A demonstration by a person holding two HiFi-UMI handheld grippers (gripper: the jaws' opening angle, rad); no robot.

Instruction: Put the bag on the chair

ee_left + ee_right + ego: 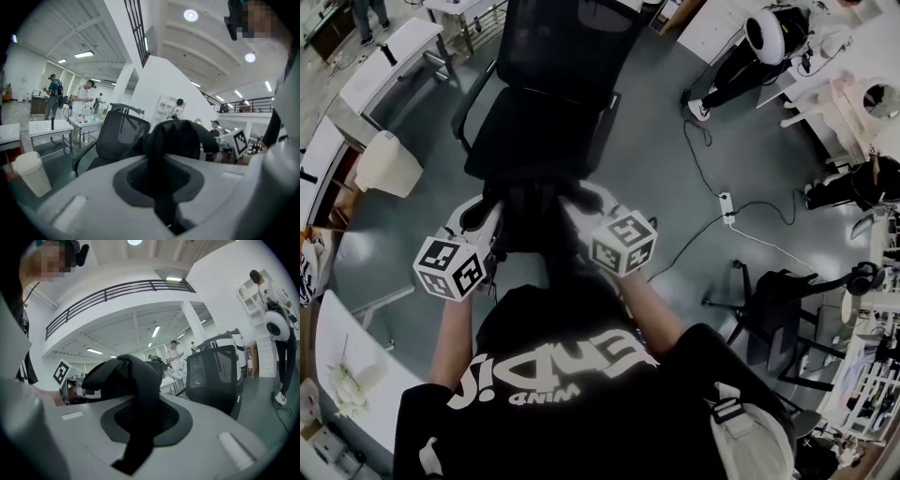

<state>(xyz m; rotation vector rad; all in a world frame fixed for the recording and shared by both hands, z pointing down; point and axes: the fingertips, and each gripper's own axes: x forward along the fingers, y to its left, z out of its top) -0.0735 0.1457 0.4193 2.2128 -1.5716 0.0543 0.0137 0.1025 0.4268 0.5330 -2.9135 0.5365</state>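
Out to the left of the left gripper (490, 223), a white lidded bin (389, 164) stands on the floor. The left gripper's jaws are pressed together on a fold of the black bag (530, 225), and in the left gripper view the dark fabric runs down through the closed jaws (161, 187) and bulges just beyond them. The bag hangs between the two grippers, off the floor. It is directly in front of the black chair (539, 131), whose seat lies just ahead of both grippers. The right gripper (579, 208) is likewise clamped on the bag, with a black strip pinched in its jaws (140, 427). Well off to the right of the right gripper, a white power strip (727, 208) lies on the floor with its cable.
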